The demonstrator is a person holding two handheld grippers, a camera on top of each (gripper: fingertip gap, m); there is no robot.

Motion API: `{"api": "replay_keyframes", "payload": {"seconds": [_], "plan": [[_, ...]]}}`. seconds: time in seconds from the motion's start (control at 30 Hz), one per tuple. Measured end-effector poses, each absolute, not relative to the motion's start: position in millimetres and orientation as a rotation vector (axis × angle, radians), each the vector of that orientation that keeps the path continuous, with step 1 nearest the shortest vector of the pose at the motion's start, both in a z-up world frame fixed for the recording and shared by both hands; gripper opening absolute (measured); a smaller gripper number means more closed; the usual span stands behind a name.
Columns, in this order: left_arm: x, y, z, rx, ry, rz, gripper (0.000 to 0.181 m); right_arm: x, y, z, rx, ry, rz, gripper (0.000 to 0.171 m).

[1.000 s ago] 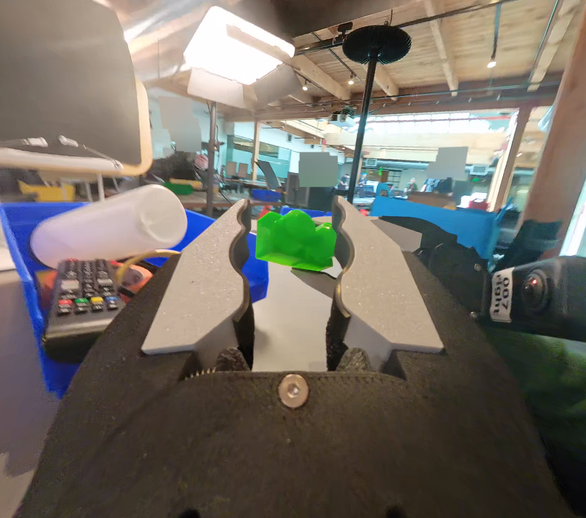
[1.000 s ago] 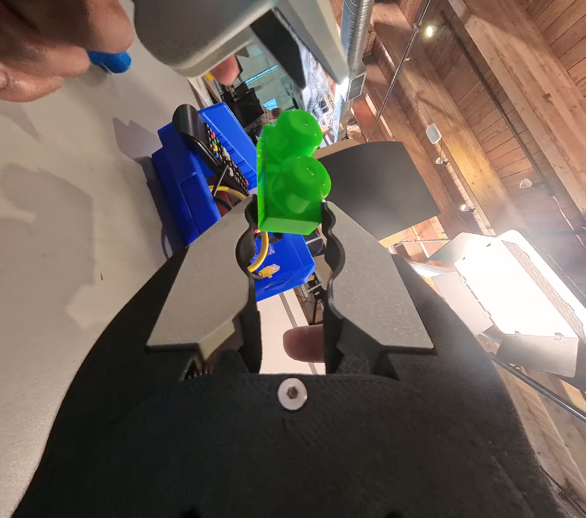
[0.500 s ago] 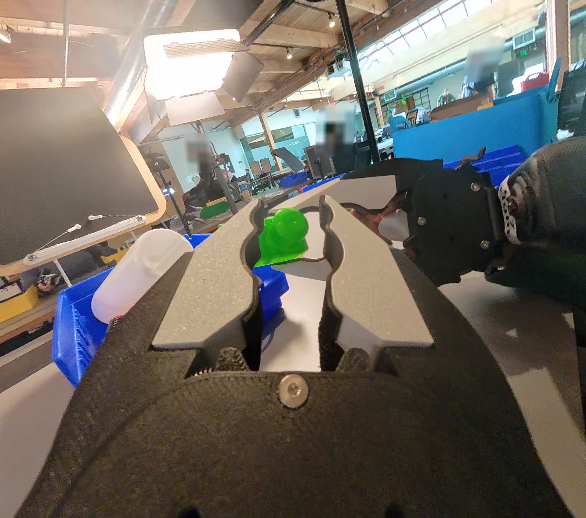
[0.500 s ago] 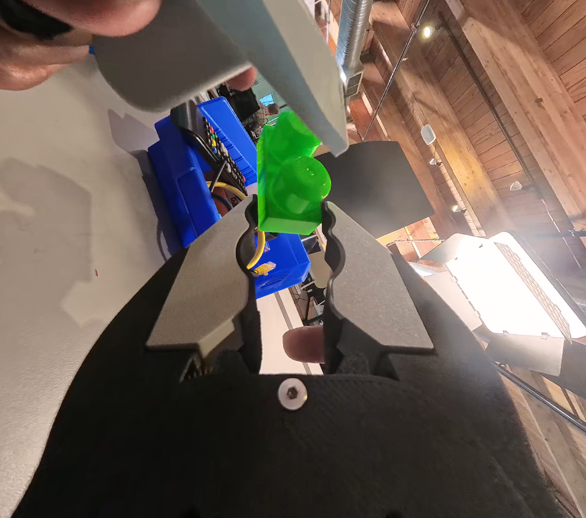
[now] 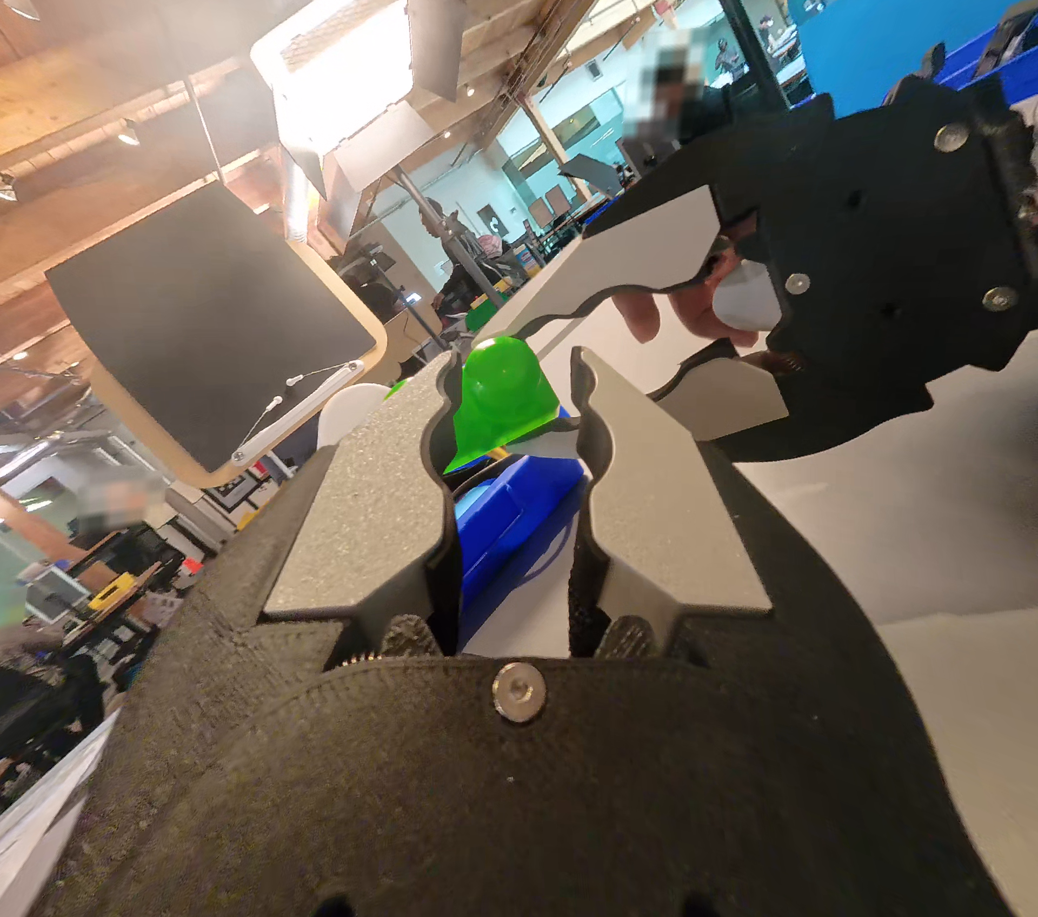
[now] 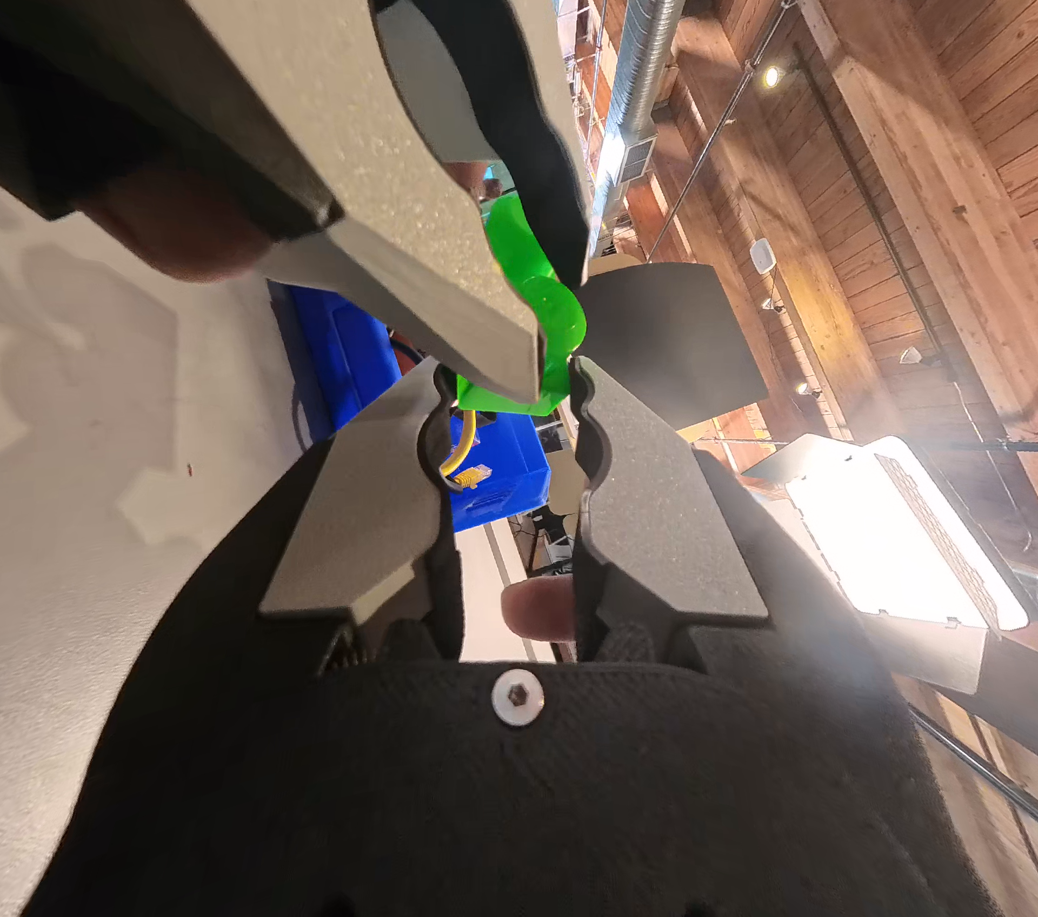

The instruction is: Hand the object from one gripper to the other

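Observation:
A bright green studded toy brick (image 5: 505, 401) is held up in the air between both grippers. In the right wrist view, my right gripper (image 6: 505, 368) is shut on the brick's base (image 6: 553, 323). Its grey fingers (image 5: 646, 261) reach in from the right in the left wrist view. My left gripper (image 5: 514, 356) is open, with its jaws on either side of the brick's studded end. The brick lies against the left jaw, with a gap to the right jaw. The left gripper's fingers (image 6: 421, 216) cover most of the brick in the right wrist view.
A blue bin (image 5: 505, 514) stands on the grey table (image 5: 898, 525) just beyond the grippers, with a yellow cable (image 6: 466, 463) and a white bottle (image 5: 348, 413) in it. A black board (image 5: 196, 317) and a bright studio light (image 5: 337, 48) stand behind. Left tips to right tips: about 4 cm.
My left gripper has moved forward and tilted, so its open jaws now straddle the brick. The right gripper has kept its hold on the brick throughout.

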State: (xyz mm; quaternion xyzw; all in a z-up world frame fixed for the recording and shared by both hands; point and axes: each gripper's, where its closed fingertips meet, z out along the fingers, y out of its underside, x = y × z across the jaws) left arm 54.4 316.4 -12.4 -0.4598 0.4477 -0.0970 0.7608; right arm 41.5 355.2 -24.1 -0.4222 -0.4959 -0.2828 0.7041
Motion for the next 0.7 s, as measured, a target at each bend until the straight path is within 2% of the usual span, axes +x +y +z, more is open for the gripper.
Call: {"api": "replay_keyframes", "payload": {"seconds": [0.7], "plan": [[52, 328, -24, -1.072, 0.998, -0.15, 0.029, 41, 358, -32, -0.886, -1.172, -0.766, 0.041]]}}
